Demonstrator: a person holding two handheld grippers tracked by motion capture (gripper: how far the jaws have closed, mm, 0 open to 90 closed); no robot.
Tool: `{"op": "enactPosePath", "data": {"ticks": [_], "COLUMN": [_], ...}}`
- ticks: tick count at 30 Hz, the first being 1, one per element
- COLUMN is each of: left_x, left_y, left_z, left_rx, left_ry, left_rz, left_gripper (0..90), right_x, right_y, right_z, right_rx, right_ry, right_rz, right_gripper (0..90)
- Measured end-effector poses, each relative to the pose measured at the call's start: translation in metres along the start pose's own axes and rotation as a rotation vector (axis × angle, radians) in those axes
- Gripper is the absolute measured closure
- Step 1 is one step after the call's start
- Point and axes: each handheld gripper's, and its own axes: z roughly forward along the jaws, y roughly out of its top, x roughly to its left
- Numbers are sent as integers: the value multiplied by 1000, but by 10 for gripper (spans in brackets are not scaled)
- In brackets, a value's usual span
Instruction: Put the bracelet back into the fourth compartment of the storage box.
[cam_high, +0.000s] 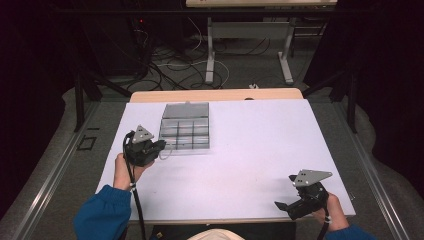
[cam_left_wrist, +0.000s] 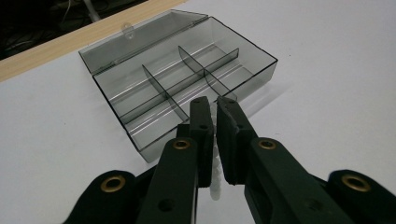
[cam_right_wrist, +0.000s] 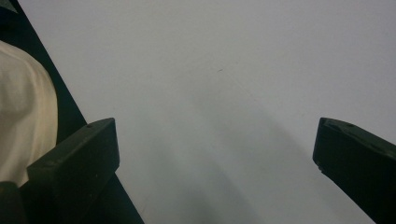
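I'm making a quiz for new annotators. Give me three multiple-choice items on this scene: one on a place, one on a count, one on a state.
1. Where is the box on the table?
A. far left part, just ahead of the left hand-held gripper
B. near right corner
C. on the floor

2. How many compartments does the box have?
A. two
B. six
C. twelve

3. How do the jaws of the right hand-held gripper stand?
A. shut on a white thing
B. wide apart, nothing between them
C. clamped on the box lid

Answers:
1 A: the high view shows the box at the far left, right before the left hand-held gripper.
2 B: the left gripper view shows two rows of three.
3 B: the right gripper view shows bare table between the spread jaws; it is the left one that pinches a small white thing.
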Motion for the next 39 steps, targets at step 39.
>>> {"op": "enactPosePath", "data": {"ticks": [39], "left_x": [4], "left_y": [16], "left_z": [16], "left_rx": [-29], "left_ry": [-8], "left_rz": [-15], "left_gripper": [854], "right_x": [0], "right_y": [0], "right_z": [0], "right_rx": [2], "right_ry": [2], "right_rz": [7], "right_gripper": [0]}}
